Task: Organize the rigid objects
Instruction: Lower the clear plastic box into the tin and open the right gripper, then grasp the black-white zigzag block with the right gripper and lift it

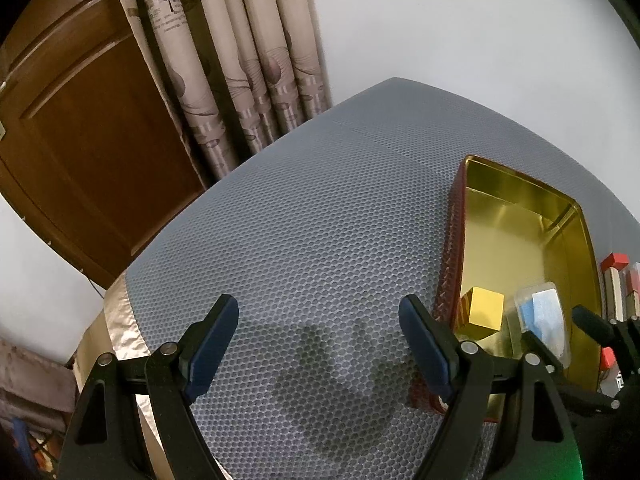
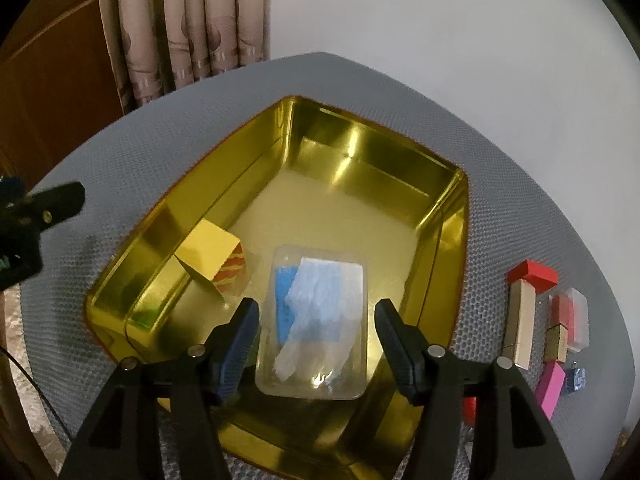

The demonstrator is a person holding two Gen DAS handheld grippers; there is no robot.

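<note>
A gold metal tin with red outer walls stands open on the grey mat. Inside lie a yellow cube with red stripes on one side and a clear plastic case holding blue and white items. My right gripper is open above the tin, its fingers either side of the clear case without touching it. In the left wrist view the tin is at the right with the cube and case in it. My left gripper is open and empty over the mat, left of the tin.
Right of the tin lie a red-capped beige box, a small clear case with a red item, a small gold box, a pink box and a small blue item. Curtains and a wooden door stand behind the table.
</note>
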